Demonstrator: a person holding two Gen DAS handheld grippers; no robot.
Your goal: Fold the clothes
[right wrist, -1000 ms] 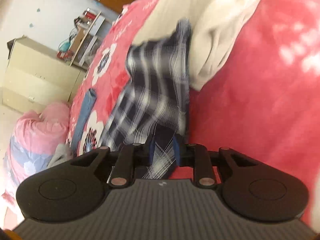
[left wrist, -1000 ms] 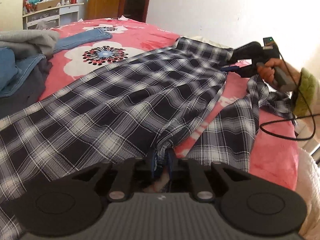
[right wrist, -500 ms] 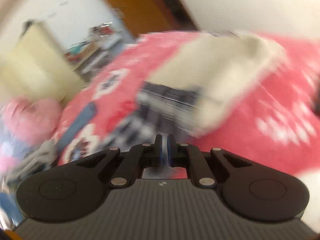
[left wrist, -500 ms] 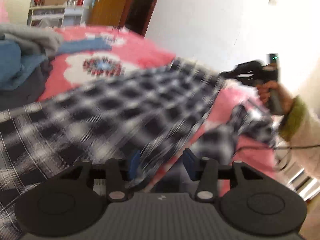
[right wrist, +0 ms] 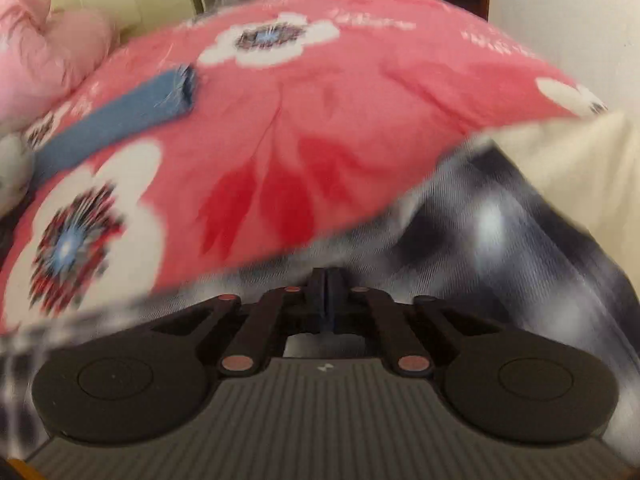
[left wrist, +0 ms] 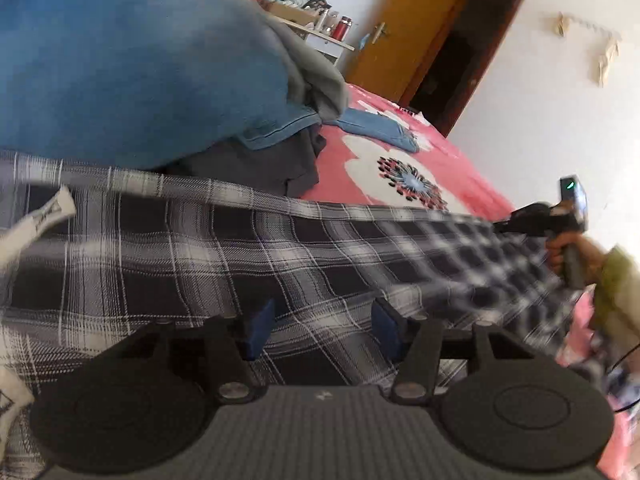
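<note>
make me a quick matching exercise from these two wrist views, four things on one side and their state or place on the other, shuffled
Things:
1. left gripper
2. right gripper
3. plaid shirt
4. jeans leg

States or places:
A. lies flat on the red floral bedspread, away from both grippers
B. fingers spread wide apart
C. fingers pressed together
D. stretched across the bed in front of the open fingers

Pairs: 1-B, 2-C, 3-D, 4-A

Bright daylight, white wall (left wrist: 532, 92) overexposed; motion blur smears plaid shirt (right wrist: 500, 232) near it; fisheye bends edges.
</note>
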